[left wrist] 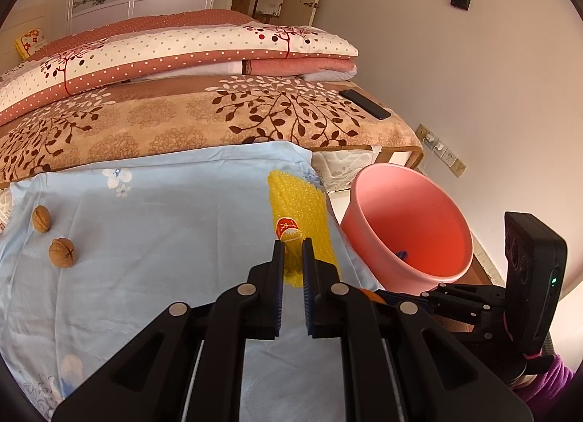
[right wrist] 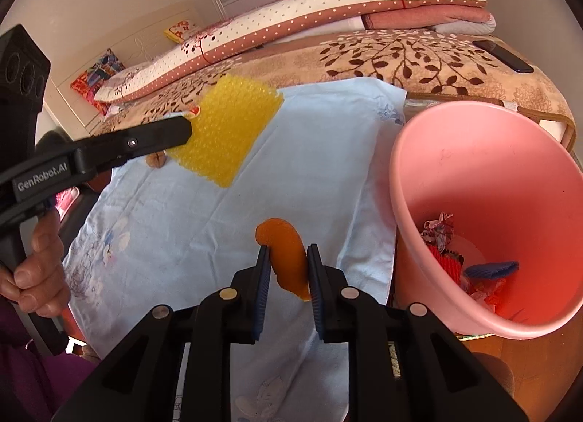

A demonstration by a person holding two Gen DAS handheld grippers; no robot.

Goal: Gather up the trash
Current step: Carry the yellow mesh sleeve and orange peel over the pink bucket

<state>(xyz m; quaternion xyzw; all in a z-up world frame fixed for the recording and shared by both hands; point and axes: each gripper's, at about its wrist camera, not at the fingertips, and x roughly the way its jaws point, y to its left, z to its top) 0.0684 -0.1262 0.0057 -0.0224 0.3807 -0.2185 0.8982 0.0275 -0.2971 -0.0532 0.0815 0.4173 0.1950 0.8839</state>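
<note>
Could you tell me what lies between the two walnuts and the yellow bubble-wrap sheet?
Only bare pale-blue floral cloth separates the walnuts from the yellow bubble-wrap sheet, seen in the left wrist view.

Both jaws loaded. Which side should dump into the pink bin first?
Probably right. The right gripper holds the orange peel beside the pink bin; the left gripper holds the yellow bubble wrap farther away over the sheet.

Smooth pink plastic bucket (right wrist: 484, 152), bumpy yellow bubble wrap (right wrist: 227, 130)
</note>
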